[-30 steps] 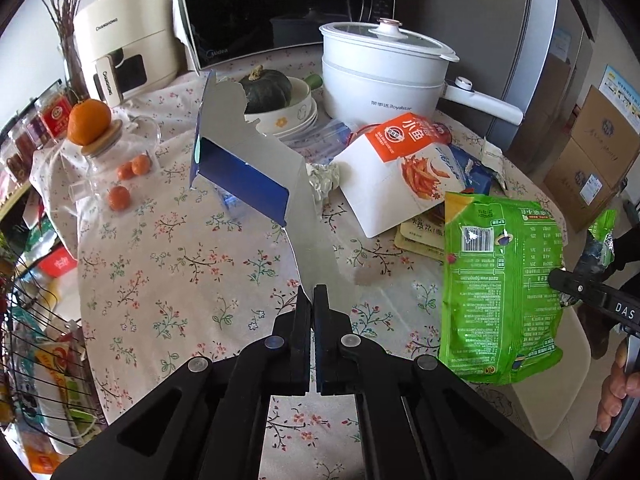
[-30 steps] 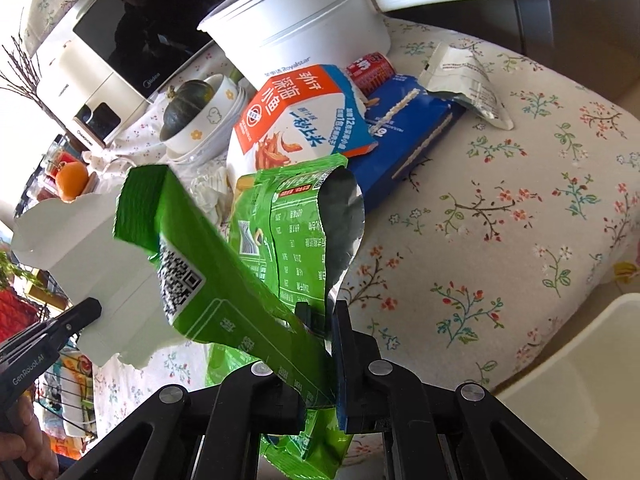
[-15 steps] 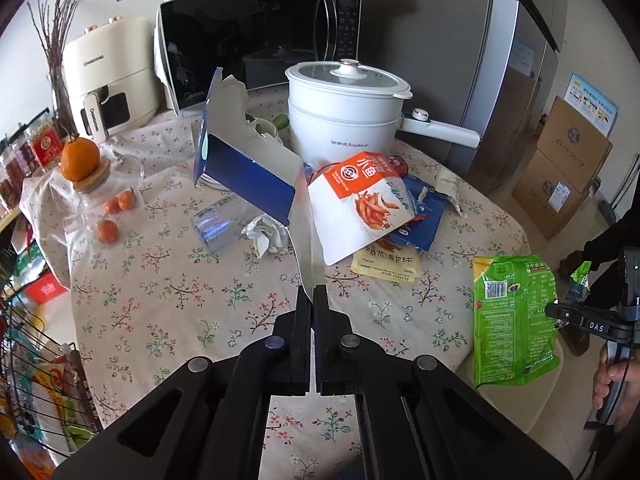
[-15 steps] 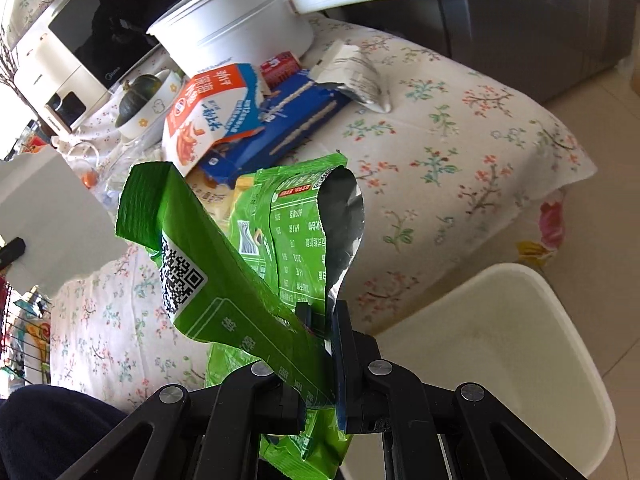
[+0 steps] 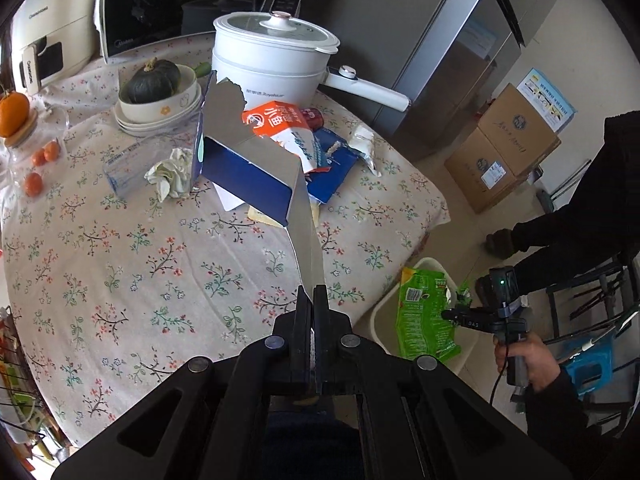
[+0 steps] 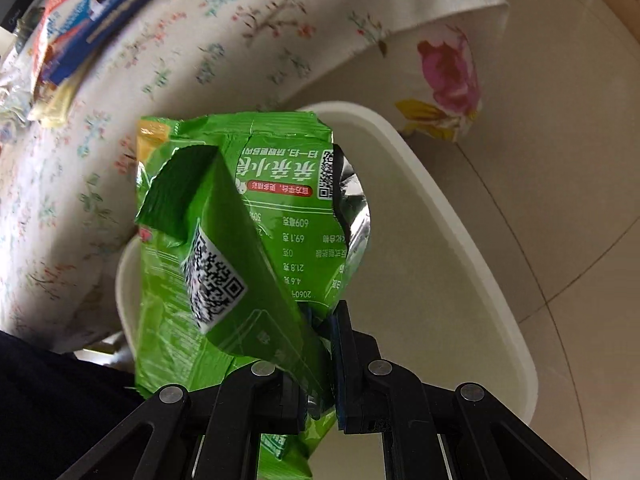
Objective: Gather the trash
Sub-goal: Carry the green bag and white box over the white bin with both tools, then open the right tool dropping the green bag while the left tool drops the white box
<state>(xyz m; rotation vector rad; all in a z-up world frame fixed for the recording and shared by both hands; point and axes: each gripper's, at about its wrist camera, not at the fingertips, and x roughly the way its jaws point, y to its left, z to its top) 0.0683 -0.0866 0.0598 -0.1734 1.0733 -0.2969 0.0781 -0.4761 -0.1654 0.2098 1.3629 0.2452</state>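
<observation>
My left gripper point(image 5: 311, 293) is shut on the flap of a torn blue and grey cardboard box point(image 5: 244, 168), which hangs above the floral table point(image 5: 120, 248). My right gripper point(image 6: 324, 316) is shut on a green snack bag point(image 6: 248, 248) and holds it over the open white bin point(image 6: 460, 264) beside the table. From the left wrist view the same green bag point(image 5: 424, 316) hangs over the bin point(image 5: 380, 316), with the right gripper point(image 5: 450, 314) held by a hand. On the table lie an orange and white packet point(image 5: 280, 124), a blue wrapper point(image 5: 332, 168), a crumpled tissue point(image 5: 170, 172) and a silver wrapper point(image 5: 364, 144).
A white pot point(image 5: 276, 60), a bowl with a dark squash point(image 5: 156, 88), a microwave point(image 5: 180, 4), a clear cup point(image 5: 128, 168) and a jar with oranges point(image 5: 28, 148) stand on the table. Cardboard boxes point(image 5: 504, 148) and a fridge point(image 5: 452, 40) are behind. A wire basket point(image 5: 16, 380) sits at left.
My right gripper carried the green bag off the table's edge and down over the white bin. My left gripper rose and swung right with the torn box, now seeing the bin.
</observation>
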